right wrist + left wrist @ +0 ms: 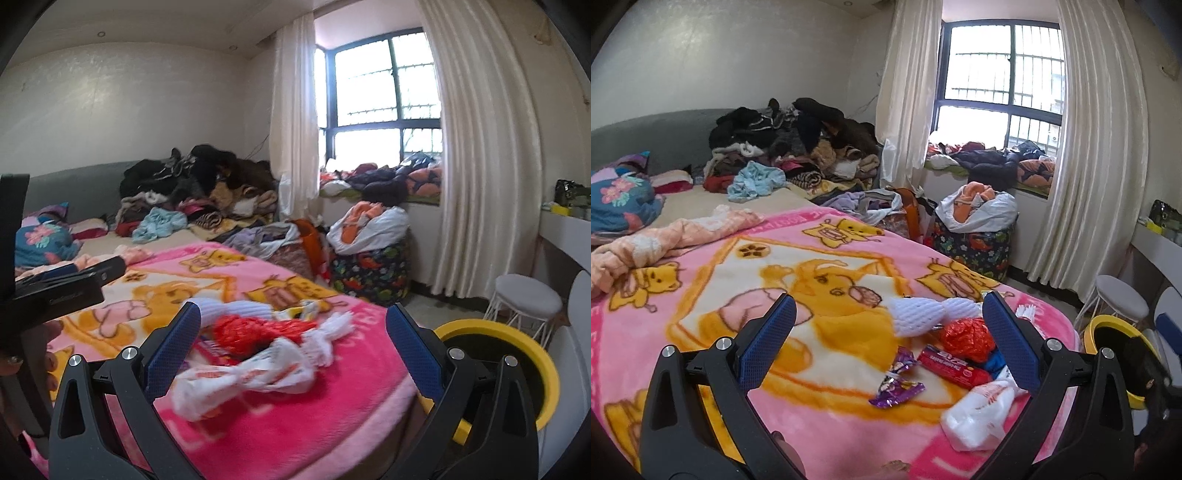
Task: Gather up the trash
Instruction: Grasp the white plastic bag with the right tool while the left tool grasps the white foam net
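Trash lies on the pink bear blanket (701, 325) at the bed's near right corner: a white foam net (916, 314), a crumpled red bag (964, 336), a red wrapper (953, 367), a purple wrapper (897, 387) and a white plastic bag (979, 410). My left gripper (890, 347) is open and empty above them. My right gripper (295, 350) is open and empty over the white plastic bag (243, 376) and red bag (251, 332). A yellow-rimmed bin (517, 354) stands beside the bed; it also shows in the left wrist view (1108, 332).
Clothes are piled at the bed's far end (790, 144) and on the window ledge (993, 158). A stuffed floral bag (975, 240) stands on the floor. A white stool (524, 299) stands by a desk at right. The left gripper's body (59, 284) shows at left in the right wrist view.
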The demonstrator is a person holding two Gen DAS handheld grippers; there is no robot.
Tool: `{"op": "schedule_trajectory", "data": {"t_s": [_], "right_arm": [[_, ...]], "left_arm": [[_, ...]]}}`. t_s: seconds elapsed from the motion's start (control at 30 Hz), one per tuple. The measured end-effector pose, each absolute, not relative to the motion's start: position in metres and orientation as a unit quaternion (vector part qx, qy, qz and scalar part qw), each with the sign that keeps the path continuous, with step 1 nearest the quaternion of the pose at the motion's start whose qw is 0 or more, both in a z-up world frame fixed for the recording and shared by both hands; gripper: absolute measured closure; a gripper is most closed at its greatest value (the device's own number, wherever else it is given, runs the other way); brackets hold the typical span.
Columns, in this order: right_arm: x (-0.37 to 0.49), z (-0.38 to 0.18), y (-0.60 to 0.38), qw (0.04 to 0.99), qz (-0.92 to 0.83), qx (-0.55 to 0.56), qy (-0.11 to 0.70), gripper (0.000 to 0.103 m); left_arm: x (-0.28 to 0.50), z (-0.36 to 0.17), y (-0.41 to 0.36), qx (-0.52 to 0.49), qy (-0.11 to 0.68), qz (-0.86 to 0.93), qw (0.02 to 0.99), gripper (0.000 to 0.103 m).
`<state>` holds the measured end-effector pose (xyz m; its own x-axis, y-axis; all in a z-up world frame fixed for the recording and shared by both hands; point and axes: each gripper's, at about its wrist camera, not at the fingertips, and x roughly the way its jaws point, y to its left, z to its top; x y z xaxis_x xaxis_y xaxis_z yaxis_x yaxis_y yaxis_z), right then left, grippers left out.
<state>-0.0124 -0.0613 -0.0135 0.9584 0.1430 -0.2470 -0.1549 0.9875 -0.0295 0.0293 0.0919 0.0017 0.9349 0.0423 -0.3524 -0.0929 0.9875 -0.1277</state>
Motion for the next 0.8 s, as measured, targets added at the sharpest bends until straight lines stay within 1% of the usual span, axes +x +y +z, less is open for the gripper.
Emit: {"op": "schedule_trajectory", "data": {"t_s": [0.3, 0.53, 0.67, 0.8], "right_arm": [[0.027, -0.029, -0.039, 0.978, 0.033, -0.008, 0.204, 0.006], [0.065, -0.047, -0.063, 0.961, -0.006, 0.062, 0.269, 0.006], [0.085, -0.064, -0.071, 0.943, -0.008, 0.1, 0.317, 0.006], [0.101, -0.077, -0.071, 0.926, 0.003, 0.121, 0.357, 0.006]], "left_arm": [[0.076, -0.007, 0.104, -0.071, 0.22, -0.022, 0.973, 0.01], [0.119, -0.018, 0.096, -0.077, 0.256, -0.061, 0.962, 0.01], [0.146, -0.032, 0.097, -0.093, 0.282, -0.061, 0.953, 0.01], [0.173, -0.054, 0.107, -0.146, 0.327, -0.077, 0.93, 0.01]]}}
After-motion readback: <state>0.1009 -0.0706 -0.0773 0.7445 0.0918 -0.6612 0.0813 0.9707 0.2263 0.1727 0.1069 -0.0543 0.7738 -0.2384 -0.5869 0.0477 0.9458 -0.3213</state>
